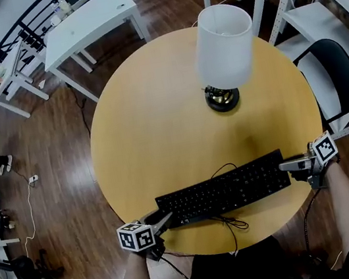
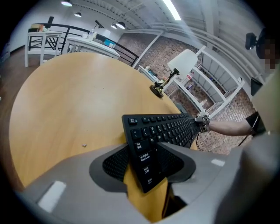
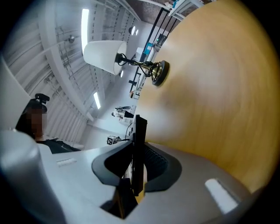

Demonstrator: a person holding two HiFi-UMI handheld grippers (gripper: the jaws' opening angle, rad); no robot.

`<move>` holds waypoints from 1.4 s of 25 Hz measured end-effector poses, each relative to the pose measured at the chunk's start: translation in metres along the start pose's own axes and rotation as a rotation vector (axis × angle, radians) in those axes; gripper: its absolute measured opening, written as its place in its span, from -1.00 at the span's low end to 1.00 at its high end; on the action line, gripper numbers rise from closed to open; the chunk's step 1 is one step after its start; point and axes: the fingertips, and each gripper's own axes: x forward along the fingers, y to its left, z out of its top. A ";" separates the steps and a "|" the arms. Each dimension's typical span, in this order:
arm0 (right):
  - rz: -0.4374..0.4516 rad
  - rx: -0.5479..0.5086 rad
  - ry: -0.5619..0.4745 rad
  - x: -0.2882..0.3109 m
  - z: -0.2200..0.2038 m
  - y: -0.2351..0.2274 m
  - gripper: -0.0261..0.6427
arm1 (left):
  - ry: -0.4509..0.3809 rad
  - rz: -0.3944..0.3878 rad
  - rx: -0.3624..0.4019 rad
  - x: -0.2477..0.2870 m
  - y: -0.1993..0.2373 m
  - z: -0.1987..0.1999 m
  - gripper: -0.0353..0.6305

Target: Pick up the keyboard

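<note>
On table [image 1: 158, 125], keyboard [image 1: 227, 190] left end between left gripper [image 1: 164, 220] jaws, parted; right gripper [image 1: 285, 166] jaws clamp other end.

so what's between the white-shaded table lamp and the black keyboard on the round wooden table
Mostly bare wooden tabletop, seen in the head view; only a thin cable loop pokes out from the black keyboard toward the white-shaded lamp.

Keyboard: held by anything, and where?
Right gripper is clamped on the keyboard at its right end, across its thickness. Left gripper: jaws stand open around the left end, gap beside one pad.
</note>
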 end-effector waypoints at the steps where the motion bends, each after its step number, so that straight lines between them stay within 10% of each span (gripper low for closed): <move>1: 0.014 -0.003 -0.012 0.001 0.000 0.004 -0.69 | 0.006 -0.007 -0.008 -0.001 0.001 0.000 -0.29; 10: 0.037 -0.094 -0.048 0.010 0.006 0.039 -0.69 | -0.070 -0.005 -0.074 -0.026 -0.001 0.013 -0.30; 35: 0.042 -0.517 -0.363 -0.043 0.053 0.218 -0.68 | -0.410 0.021 0.251 -0.148 -0.101 0.147 -0.33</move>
